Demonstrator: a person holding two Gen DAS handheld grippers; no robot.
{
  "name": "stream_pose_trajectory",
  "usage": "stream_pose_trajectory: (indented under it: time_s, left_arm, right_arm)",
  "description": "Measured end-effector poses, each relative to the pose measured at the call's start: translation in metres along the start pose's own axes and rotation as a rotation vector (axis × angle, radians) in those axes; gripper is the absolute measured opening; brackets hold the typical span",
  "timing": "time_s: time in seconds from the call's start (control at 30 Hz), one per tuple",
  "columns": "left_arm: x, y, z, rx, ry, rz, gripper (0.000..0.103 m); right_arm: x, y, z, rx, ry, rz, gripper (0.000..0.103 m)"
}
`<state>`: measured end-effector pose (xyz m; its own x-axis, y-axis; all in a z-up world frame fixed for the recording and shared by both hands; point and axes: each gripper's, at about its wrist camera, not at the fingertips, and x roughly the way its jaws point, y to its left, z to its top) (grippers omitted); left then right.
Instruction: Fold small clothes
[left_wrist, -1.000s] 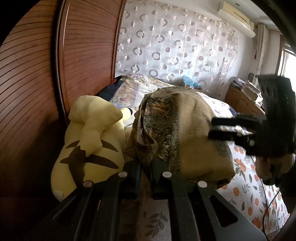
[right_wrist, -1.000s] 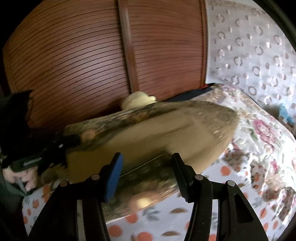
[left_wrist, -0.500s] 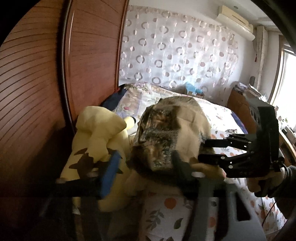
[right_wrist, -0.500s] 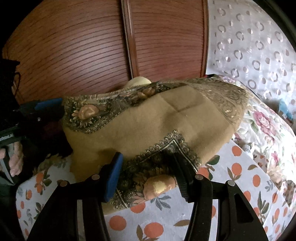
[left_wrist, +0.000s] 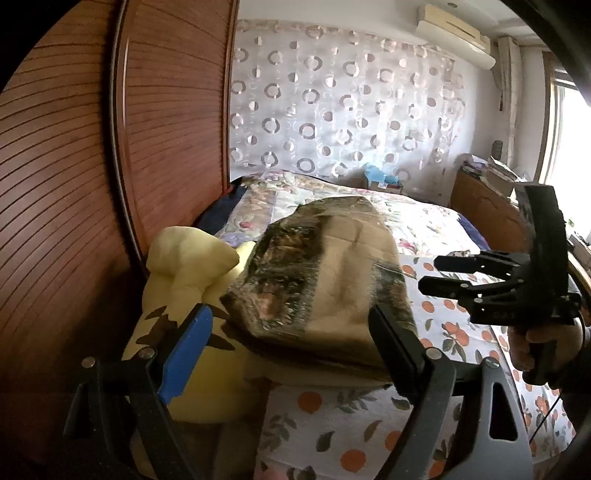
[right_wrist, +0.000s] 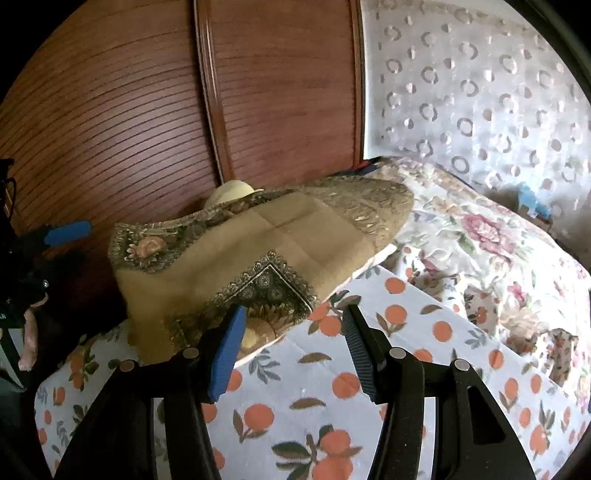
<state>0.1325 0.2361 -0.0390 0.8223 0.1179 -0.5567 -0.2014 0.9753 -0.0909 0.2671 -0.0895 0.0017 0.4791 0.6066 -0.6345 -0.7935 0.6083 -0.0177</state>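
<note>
Scarf folded on bed, beyond opening left gripper.

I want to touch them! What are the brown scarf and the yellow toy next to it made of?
The folded scarf looks like soft matte woven cloth, maybe wool: tan middle, printed floral border, fold creases. The yellow plush toy looks like stuffed velvety fabric: puffy rounded shapes, dark sewn-on markings. Neither fibre can be told for sure.

Cloth on the bed beside a plush toy

The folded cloth lies on the bed sheet, its left edge over the plush toy, which sits against the wooden wardrobe; the curtain hangs behind the bed.
</note>
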Motion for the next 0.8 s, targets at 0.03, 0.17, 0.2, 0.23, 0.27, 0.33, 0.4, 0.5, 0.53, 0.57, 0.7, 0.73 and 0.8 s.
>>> stream_pose_trajectory:
  time_s: [0.03,0.17,0.2,0.23,0.27,0.33,0.4,0.5,0.53,0.57,0.7,0.73,0.8]
  left_arm:
    - [-0.002,-0.002,-0.001,0.005,-0.001,0.000,0.087]
    - [-0.011,-0.013,-0.004,0.016,-0.010,-0.005,0.087]
    - [-0.013,-0.016,-0.005,0.018,-0.012,-0.007,0.087]
    - [-0.016,-0.020,-0.007,0.021,-0.013,-0.007,0.087]
    - [-0.017,-0.023,-0.008,0.023,-0.013,-0.008,0.087]
    - [-0.023,-0.030,-0.011,0.030,-0.015,-0.018,0.087]
    - [-0.028,-0.038,-0.014,0.038,-0.018,-0.023,0.087]
    - [-0.035,-0.052,-0.020,0.054,-0.020,-0.037,0.087]
    - [-0.036,-0.055,-0.021,0.057,-0.020,-0.040,0.087]
    - [-0.038,-0.060,-0.023,0.062,-0.020,-0.046,0.087]
    - [-0.046,-0.080,-0.031,0.083,-0.020,-0.088,0.087]
    - [-0.048,-0.088,-0.034,0.096,-0.019,-0.098,0.087]
    - [-0.053,-0.102,-0.037,0.117,-0.023,-0.117,0.087]
  right_arm:
    - [-0.002,0.003,-0.001,0.002,-0.003,-0.004,0.064]
    - [-0.017,0.013,-0.009,0.017,-0.014,-0.023,0.072]
    - [-0.022,0.013,-0.011,0.021,-0.019,-0.025,0.073]
    - [-0.027,0.016,-0.014,0.025,-0.023,-0.032,0.074]
    - [-0.032,0.017,-0.017,0.027,-0.025,-0.040,0.074]
    - [-0.043,0.020,-0.023,0.038,-0.028,-0.059,0.081]
    - [-0.056,0.023,-0.031,0.052,-0.041,-0.078,0.084]
    - [-0.077,0.027,-0.044,0.080,-0.057,-0.097,0.085]
    - [-0.082,0.028,-0.048,0.087,-0.060,-0.103,0.086]
    - [-0.089,0.029,-0.053,0.096,-0.064,-0.115,0.086]
    - [-0.116,0.036,-0.072,0.128,-0.084,-0.173,0.086]
    - [-0.124,0.037,-0.077,0.137,-0.089,-0.179,0.086]
    - [-0.140,0.039,-0.089,0.169,-0.101,-0.206,0.086]
